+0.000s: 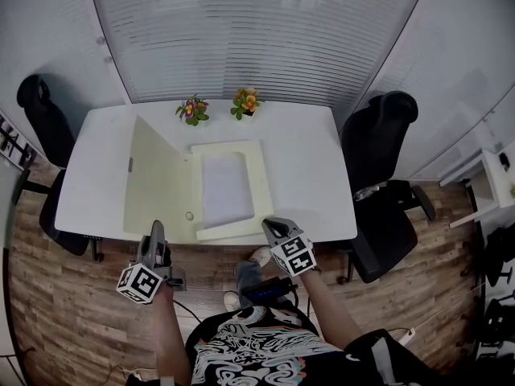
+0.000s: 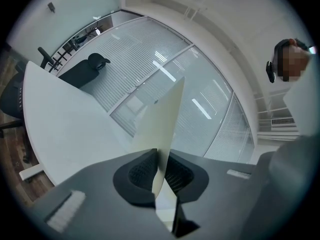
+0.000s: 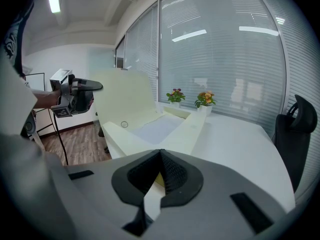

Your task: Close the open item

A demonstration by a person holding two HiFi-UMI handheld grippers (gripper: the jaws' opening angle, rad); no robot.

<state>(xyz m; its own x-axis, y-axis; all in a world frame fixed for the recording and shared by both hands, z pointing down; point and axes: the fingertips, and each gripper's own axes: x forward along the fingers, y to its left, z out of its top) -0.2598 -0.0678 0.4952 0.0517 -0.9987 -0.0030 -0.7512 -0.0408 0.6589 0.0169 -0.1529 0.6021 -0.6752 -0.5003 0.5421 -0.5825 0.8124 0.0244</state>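
Nearest to me is my left gripper [image 1: 158, 230], raised off the front-left edge of the white bench [image 1: 314, 167]. It is clamped narrowly on the free edge of the pale cream cardboard lid [image 1: 157, 175]. The left gripper view shows that thin panel running straight up between the ribbed pads. I hold it there because the lid belongs to the flat cream box [image 1: 261, 175], the open item, and the edge farthest from the hinge gives the most leverage for swinging it over. The lid stands tilted up on the box's left side, well short of closed. The box lies in the middle of the bench with a white sheet [image 1: 224, 187] in its tray. My right gripper [image 1: 268, 223] sits at the box's near right corner with its jaws drawn together. A sliver of cream shows behind the tips, and I cannot tell whether they pinch the wall or only bear against it; either way I judge the gripper is there to stop the box sliding. Both forearms reach forward and low, the left angled upward, the right more level.
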